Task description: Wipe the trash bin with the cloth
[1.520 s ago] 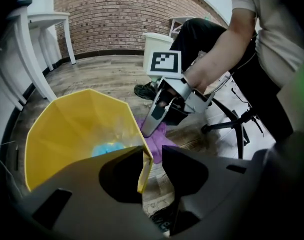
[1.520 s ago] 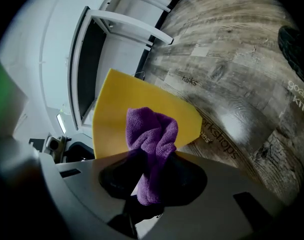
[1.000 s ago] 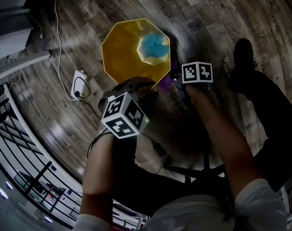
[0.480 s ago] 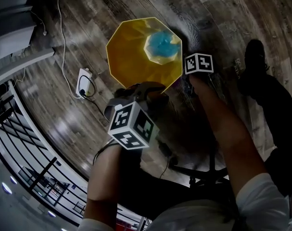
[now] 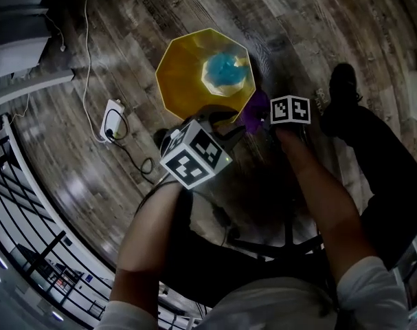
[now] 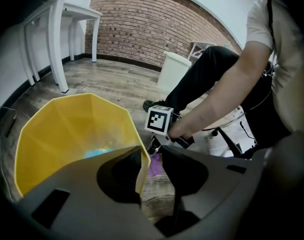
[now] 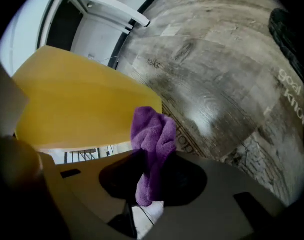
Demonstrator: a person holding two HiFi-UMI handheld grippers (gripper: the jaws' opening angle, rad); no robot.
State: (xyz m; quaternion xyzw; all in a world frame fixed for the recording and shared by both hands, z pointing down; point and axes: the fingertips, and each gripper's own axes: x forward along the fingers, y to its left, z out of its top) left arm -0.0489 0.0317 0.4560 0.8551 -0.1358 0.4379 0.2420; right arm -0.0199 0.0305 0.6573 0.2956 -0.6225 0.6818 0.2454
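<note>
Right now my left gripper [image 6: 148,153] is clamped on the near rim of the yellow trash bin [image 5: 187,74], one jaw inside the wall and one outside, and the bin sits tilted. My right gripper [image 7: 150,170] is closed tight on the purple cloth [image 7: 153,134], which is bunched just beside the bin's outer wall. Something blue [image 5: 224,69] lies in the bin's bottom.

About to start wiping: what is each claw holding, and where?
Right claw pinches the purple cloth mid-fold. Left claw straddles the trash bin at its rim; whether it grips cannot be told.
</note>
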